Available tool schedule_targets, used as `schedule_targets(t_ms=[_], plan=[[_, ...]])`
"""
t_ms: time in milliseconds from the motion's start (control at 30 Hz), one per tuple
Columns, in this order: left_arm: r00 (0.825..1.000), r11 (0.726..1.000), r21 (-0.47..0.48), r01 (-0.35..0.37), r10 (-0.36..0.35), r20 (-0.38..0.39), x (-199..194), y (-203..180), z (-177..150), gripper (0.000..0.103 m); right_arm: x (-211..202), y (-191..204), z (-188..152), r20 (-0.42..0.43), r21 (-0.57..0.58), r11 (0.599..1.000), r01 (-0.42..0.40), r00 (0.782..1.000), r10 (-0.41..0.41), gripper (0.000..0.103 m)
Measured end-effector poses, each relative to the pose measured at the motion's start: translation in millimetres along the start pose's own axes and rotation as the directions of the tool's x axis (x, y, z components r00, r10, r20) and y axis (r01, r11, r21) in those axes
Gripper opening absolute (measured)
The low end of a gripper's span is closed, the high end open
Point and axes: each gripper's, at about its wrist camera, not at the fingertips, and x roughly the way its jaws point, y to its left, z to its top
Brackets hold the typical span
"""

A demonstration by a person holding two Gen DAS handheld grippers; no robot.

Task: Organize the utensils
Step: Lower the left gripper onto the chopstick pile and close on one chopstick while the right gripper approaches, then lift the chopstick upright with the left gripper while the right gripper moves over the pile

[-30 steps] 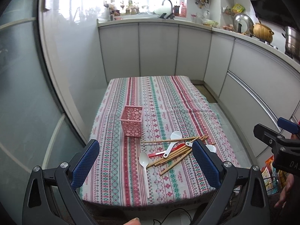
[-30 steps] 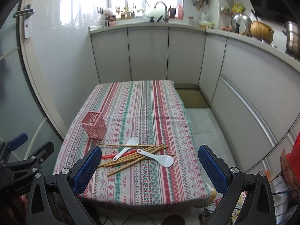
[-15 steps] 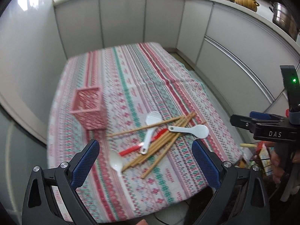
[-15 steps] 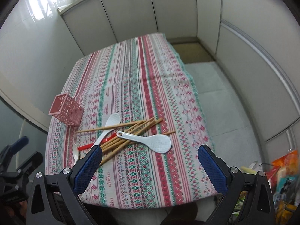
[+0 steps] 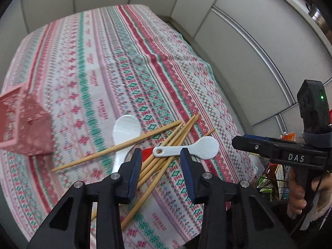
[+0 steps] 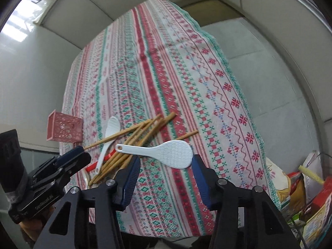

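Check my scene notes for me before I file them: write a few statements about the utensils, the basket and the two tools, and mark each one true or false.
1. The pink basket holds the chopsticks. False: the chopsticks lie loose on the tablecloth, apart from the basket.
2. The white rice paddle lies on top of some chopsticks. True.
3. The right tool grips the rice paddle. False: its jaws have just been closing, but they hang above the paddle with nothing between them.
4. The left tool holds nothing. True.
5. A red utensil lies partly under the pile. True.
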Motion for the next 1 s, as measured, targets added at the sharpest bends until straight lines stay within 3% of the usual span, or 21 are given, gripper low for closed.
schedule_targets(t_ms=[233,433,767,1000], plan=[[0.995,0.999,0.028,-0.021,0.024,-0.097,50.6,-8.5,18.2,0.029,7.9,-18.4,8.4,-0.021,0.044,0.999,0.010,1.000,-0.009,0.053],[0.991,0.998,0.036,-0.050,0.054,-0.123,69.2,-13.8,22.6,0.020,9.8,-22.0,10.1,-0.029,0.047,0.999,0.006,1.000,-0.005,0.053],[0.988,0.994,0.030,-0.102,0.105,-0.115,85.2,-17.8,31.6,0.014,13.2,-22.1,11.0,-0.035,0.049,0.999,0.002,0.999,0.000,0.053],[0.987,0.988,0.053,-0.144,0.147,-0.065,81.4,-16.4,40.7,0.005,16.5,-24.4,12.5,-0.037,0.072,0.997,-0.005,0.999,0.008,0.053]])
